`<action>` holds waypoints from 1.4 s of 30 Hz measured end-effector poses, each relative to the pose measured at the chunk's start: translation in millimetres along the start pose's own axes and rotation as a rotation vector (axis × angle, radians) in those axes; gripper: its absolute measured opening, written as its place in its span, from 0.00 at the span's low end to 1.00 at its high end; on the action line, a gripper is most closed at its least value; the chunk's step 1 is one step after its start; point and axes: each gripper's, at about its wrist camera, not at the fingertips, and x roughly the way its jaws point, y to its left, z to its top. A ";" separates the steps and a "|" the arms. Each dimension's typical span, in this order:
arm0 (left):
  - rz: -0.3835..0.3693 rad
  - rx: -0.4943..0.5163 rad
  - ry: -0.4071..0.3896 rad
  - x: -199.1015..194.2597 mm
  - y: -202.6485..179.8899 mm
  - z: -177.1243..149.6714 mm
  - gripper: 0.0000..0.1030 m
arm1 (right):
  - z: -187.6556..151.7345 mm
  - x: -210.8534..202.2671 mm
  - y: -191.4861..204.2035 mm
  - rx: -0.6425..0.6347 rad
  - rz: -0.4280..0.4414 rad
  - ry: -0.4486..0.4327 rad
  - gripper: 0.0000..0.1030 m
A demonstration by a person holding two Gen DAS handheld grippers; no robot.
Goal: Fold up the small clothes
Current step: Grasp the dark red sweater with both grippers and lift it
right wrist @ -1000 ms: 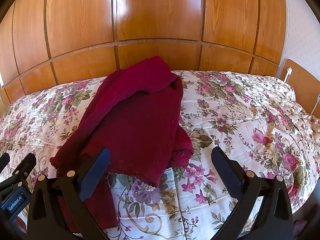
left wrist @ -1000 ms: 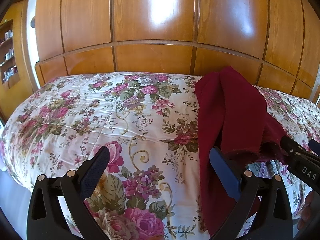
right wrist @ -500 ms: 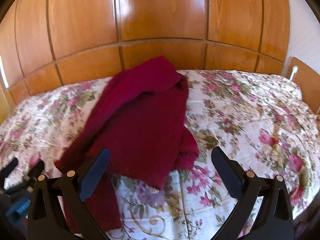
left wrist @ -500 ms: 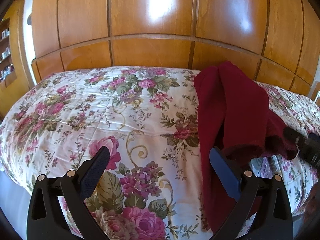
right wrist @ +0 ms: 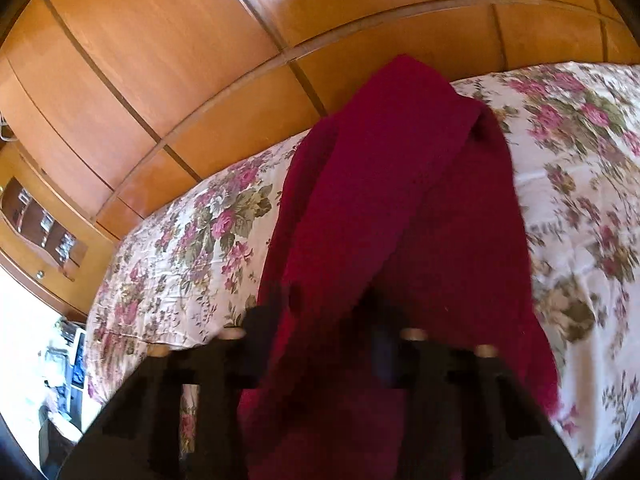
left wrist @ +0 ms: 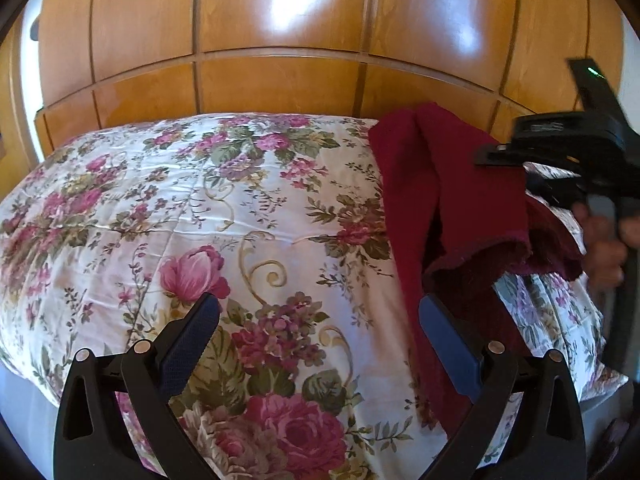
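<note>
Left wrist view: the left gripper (left wrist: 319, 334) hovered above the near edge of the bed (left wrist: 120, 208), jaws wide apart with nothing between them. Its right finger (left wrist: 448, 344) overlapped the lower strip of the dark red garment (left wrist: 452, 184), though contact could not be confirmed. The garment lay along the right half of the bed, running from the far edge by the wooden wall panels (left wrist: 280, 20) down to the near edge. One fold of it was lifted off the floral bedspread (left wrist: 248, 208), leaving a shadowed pocket beneath. The right gripper (left wrist: 504, 158) showed at the right side of this view, held in the person's hand (left wrist: 604, 248), its tip against the raised fold.

Right wrist view: frame tilted and blurred by motion. The right gripper (right wrist: 320, 320) sat at the near edge of the bed (right wrist: 580, 184) with the garment (right wrist: 384, 208) draped across and between its fingers. The jaws appeared drawn in on the cloth, probably clamped on it, but the blur left the fingertips indistinct. The garment stretched from the gripper toward the far edge of the bed, where it met the wall panels (right wrist: 160, 60). A wooden shelf unit (right wrist: 44, 220) stood past the left edge of the bed.
</note>
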 end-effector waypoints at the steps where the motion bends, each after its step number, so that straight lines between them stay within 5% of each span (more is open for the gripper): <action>1: -0.010 0.007 0.000 -0.3 -1.5 0.2 0.96 | 2.0 0.4 2.1 -0.016 -0.007 -0.010 0.09; 6: -0.051 0.048 0.025 5.4 -12.6 -0.4 0.96 | 22.9 -39.4 -16.9 -0.061 -0.074 -0.134 0.06; 10: -0.086 0.081 0.051 14.5 -24.5 -1.2 0.91 | 46.7 -80.0 -60.1 -0.070 -0.244 -0.239 0.06; 17: -0.098 0.156 0.119 34.2 -40.0 -5.6 0.68 | 92.2 -117.8 -171.0 -0.027 -0.688 -0.319 0.06; 22: -0.130 0.146 0.165 48.5 -43.1 -6.8 0.41 | 110.2 -100.0 -246.9 0.022 -0.876 -0.224 0.06; 24: -0.149 0.157 0.170 51.0 -46.7 -2.8 0.12 | 111.9 -87.5 -261.7 0.031 -0.887 -0.176 0.08; 25: -0.154 0.161 0.166 50.8 -47.7 0.4 0.06 | 110.2 -82.5 -263.8 0.032 -0.890 -0.162 0.12; 26: -0.168 0.158 0.165 50.4 -45.9 7.4 0.05 | 108.8 -79.6 -270.3 0.033 -0.891 -0.151 0.26; 27: -0.173 0.156 0.157 49.4 -44.1 12.2 0.04 | 106.3 -77.7 -272.3 0.033 -0.883 -0.148 0.53; 29: -0.148 0.159 0.122 44.9 -35.6 25.3 0.04 | 101.2 -80.5 -274.0 0.042 -0.861 -0.170 0.72; 33: -0.073 0.063 0.066 43.2 15.1 67.4 0.04 | 87.0 -87.8 -259.7 -0.009 -0.859 -0.184 0.80; 42: 0.254 -0.103 0.009 79.7 135.4 171.9 0.04 | 41.4 -123.6 -209.4 -0.115 -0.800 -0.238 0.85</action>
